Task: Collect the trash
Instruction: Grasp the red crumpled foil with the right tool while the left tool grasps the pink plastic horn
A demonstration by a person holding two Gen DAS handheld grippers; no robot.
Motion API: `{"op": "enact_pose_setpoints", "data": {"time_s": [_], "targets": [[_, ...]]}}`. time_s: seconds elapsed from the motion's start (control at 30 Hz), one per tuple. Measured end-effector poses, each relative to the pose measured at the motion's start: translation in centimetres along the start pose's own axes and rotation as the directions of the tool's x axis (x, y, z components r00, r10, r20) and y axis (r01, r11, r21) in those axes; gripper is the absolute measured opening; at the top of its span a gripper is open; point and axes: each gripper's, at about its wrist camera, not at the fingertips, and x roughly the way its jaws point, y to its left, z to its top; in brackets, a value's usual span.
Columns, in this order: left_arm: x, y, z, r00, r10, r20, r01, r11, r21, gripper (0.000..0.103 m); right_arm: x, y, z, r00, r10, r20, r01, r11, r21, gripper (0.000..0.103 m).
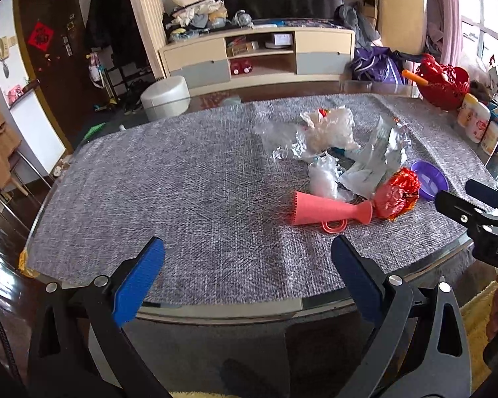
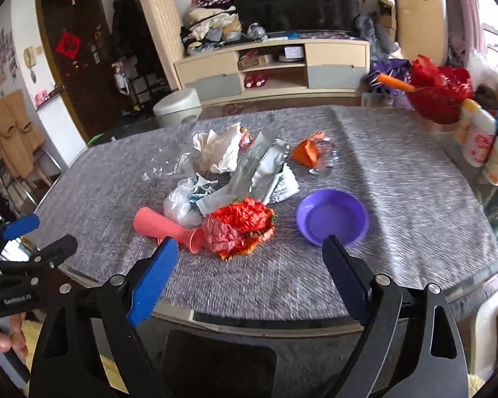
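Observation:
A heap of trash lies on the grey table cloth: a crumpled red foil wrapper (image 2: 239, 225) (image 1: 396, 192), silver foil packets (image 2: 262, 169) (image 1: 386, 146), crumpled white paper (image 2: 220, 151) (image 1: 332, 129), clear plastic bags (image 2: 181, 204) (image 1: 322, 179) and an orange wrapper (image 2: 307, 152). A pink plastic cone (image 2: 164, 225) (image 1: 328, 207) lies beside the red wrapper. A purple bowl (image 2: 332, 220) (image 1: 430, 179) sits right of the heap. My left gripper (image 1: 247, 262) is open and empty over the table's near edge, left of the heap. My right gripper (image 2: 250, 258) is open and empty, just short of the red wrapper.
A red basket (image 2: 438, 99) with an orange stick and several bottles (image 2: 481, 139) stand along the table's right side. The table's glass rim (image 2: 265, 321) runs close under both grippers. A TV cabinet (image 2: 272, 66) and a white stool (image 2: 177, 106) stand beyond the table.

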Motion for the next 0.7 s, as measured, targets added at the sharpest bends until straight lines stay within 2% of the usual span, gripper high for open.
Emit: {"op": "enact_pose_setpoints", "data": {"time_s": [0.3, 0.37, 0.47, 0.53, 0.7], "targets": [[3.2, -0.8, 0.2, 0.996, -0.059, -0.063, 0.06, 0.998, 0.018, 0.095, 5.0, 0.1, 1.0, 0.997, 0.013, -0.08, -0.014, 1.0, -0.008, 0.087], [3.8, -1.0, 0.2, 0.994, -0.076, -0.077, 0.078, 0.997, 0.02, 0.095, 5.8, -0.1, 0.8, 0.995, 0.02, -0.101, -0.02, 1.0, -0.003, 0.084], [4.7, -1.4, 0.4, 0.99, -0.107, -0.092, 0.109, 0.994, 0.018, 0.095, 6.6, -0.5, 0.6, 0.991, 0.046, -0.124, -0.045, 0.999, 0.012, 0.076], [5.2, -1.9, 0.6, 0.986, -0.129, -0.102, 0.132, 0.991, 0.021, 0.095, 6.8, -0.5, 0.6, 0.99, 0.065, -0.128, -0.064, 0.998, 0.014, 0.06], [6.4, -3.8, 1.1, 0.978, -0.174, -0.116, 0.18, 0.983, 0.046, 0.095, 5.3, -0.5, 1.1, 0.994, 0.069, -0.085, -0.071, 0.997, -0.017, 0.056]]}}
